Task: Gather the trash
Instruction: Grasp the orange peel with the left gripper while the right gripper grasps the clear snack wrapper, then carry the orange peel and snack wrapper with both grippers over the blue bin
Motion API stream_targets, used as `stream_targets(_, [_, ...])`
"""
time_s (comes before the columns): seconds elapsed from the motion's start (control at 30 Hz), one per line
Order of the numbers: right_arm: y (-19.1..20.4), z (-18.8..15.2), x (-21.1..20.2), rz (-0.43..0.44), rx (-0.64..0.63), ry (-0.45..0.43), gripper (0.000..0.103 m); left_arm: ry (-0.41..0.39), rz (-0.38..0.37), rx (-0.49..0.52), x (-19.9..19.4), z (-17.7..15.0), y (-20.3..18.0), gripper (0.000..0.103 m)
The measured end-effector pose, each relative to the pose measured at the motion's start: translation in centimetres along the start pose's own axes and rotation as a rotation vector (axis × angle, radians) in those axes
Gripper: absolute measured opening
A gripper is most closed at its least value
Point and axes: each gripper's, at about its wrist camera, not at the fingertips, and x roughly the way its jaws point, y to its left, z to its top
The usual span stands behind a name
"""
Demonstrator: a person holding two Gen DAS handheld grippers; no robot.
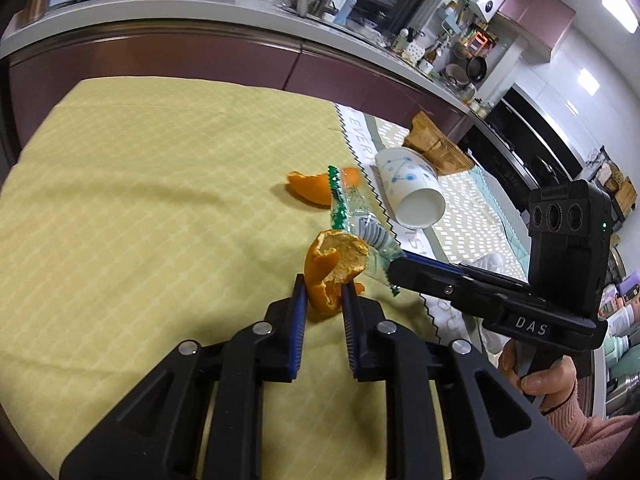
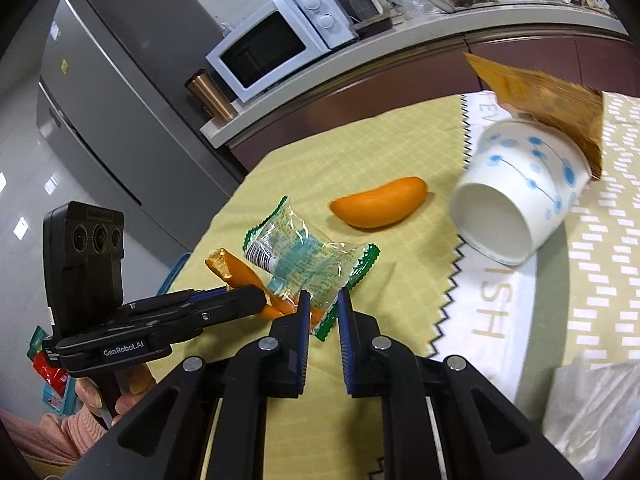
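A big yellow cloth (image 1: 152, 200) with thin white squares covers most of the table. On its right side lies a white mat (image 2: 500, 312) with a zigzag edge and grey letters.

On that mat a paper cup (image 2: 520, 196) lies on its side. It is white with blue dots, and its open mouth faces the cameras. A brown crinkly packet (image 2: 540, 96) lies right behind the cup and touches it.

The left gripper (image 1: 324, 300) has its two fingers pressed on a curled orange peel (image 1: 332, 268). The peel stands up between the blue pads — one pad on each side, both touching it. The gap between the fingers is small, just the width of the peel.

The right gripper (image 2: 323, 308) comes in beside it. Its fingers are nearly closed on the near end of a clear candy wrapper (image 2: 304, 264) with green zigzag ends. In the right wrist view the wrapper's edge sits between the pads, and in the left wrist view the black tips close over its corner. The rest of the wrapper lies on the yellow cloth, just beside the held peel.

A second orange peel piece (image 2: 380, 202) lies alone on the yellow cloth, between the wrapper and the cup.

A hand in a pink sleeve (image 1: 548, 384) holds the handle of the right gripper.
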Motion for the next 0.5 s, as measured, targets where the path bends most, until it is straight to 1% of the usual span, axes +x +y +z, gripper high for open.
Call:
stream_targets(0.23, [1.7, 0.6, 0.6, 0.04, -0.02, -0.006, 0.012, -0.038, 0.041, -0.034, -3.2, -1.1, 2.1, 0.018])
stream_targets(0.5, [4.5, 0.5, 1.9, 0.082, -0.065, 0.011, 0.012, -0.09, 0.083, -0.07, -7.2, -2.4, 4.5, 0.017])
